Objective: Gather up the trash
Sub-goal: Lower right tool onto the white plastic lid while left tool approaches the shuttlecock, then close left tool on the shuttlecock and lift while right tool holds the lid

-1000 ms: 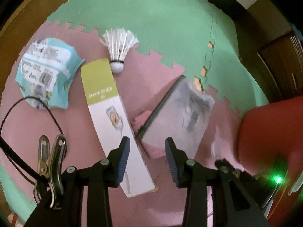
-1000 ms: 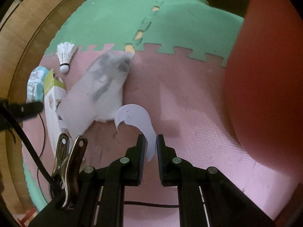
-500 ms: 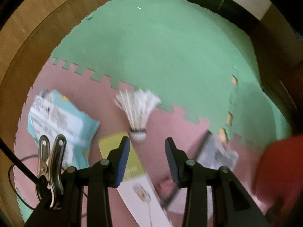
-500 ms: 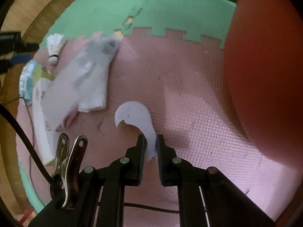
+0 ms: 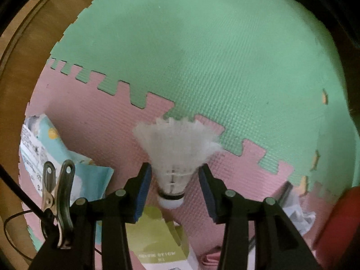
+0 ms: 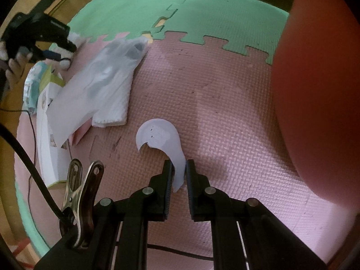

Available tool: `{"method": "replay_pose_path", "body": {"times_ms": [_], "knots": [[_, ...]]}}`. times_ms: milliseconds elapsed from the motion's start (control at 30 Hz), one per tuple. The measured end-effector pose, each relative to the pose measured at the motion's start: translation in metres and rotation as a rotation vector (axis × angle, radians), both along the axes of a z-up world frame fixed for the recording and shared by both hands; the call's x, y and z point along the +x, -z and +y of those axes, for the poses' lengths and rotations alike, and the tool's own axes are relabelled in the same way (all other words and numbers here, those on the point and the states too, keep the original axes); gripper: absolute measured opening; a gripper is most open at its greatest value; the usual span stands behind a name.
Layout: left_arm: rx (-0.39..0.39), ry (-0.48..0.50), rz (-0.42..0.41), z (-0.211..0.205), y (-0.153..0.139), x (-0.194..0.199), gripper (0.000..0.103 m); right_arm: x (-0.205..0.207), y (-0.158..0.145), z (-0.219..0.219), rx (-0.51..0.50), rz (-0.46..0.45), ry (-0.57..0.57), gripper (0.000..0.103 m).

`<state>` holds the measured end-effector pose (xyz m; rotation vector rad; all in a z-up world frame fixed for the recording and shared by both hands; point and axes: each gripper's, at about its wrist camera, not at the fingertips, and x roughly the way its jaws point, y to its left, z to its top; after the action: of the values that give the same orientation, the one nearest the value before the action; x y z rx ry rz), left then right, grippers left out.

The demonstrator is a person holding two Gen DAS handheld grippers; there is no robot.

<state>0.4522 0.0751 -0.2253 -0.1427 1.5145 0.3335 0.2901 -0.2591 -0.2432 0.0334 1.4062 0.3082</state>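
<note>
A white feather shuttlecock [image 5: 177,148] lies on the pink mat, cork end toward the camera. My left gripper [image 5: 174,180] points straight down over it. Its jaws are opening, and the shuttlecock's base sits between the blue pads [image 5: 141,186] with a gap on each side. The right wrist view shows that gripper [image 6: 65,52] at the far left, held by a hand [image 6: 13,67]. My right gripper [image 6: 179,168] is shut on a pale curved scrap [image 6: 162,139], held just above the pink mat.
A teal packet [image 5: 45,148], a green-and-white box [image 5: 155,236] and a clear plastic bag [image 6: 101,78] over a folded paper towel [image 6: 117,110] lie on the left of the pink mat. A large red bin [image 6: 315,90] stands at the right. Green mat [image 5: 202,56] lies beyond.
The left gripper has moved from over the box to the shuttlecock and come down, so the shuttlecock now sits between its pads. The right gripper still holds the pale scrap in nearly the same place.
</note>
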Motion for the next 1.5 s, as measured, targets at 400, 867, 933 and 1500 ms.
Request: {"method": "replay_pose_path", "body": {"times_ms": [400, 867, 933, 1500], "knots": [[-0.030, 0.046, -0.078, -0.001, -0.021, -0.014, 0.032, 0.007, 0.003, -0.003, -0.017, 0.022, -0.003, 0.013], [-0.116, 0.040, -0.208, -0.010, -0.132, -0.076, 0.032, 0.026, -0.018, 0.002, -0.028, 0.096, 0.025, 0.013], [-0.111, 0.054, -0.216, -0.012, -0.149, -0.085, 0.032, 0.026, -0.035, 0.007, -0.025, 0.084, -0.004, 0.013], [-0.108, 0.045, -0.272, -0.024, -0.277, -0.164, 0.032, -0.027, -0.184, 0.017, 0.042, 0.008, -0.088, 0.013]]}}
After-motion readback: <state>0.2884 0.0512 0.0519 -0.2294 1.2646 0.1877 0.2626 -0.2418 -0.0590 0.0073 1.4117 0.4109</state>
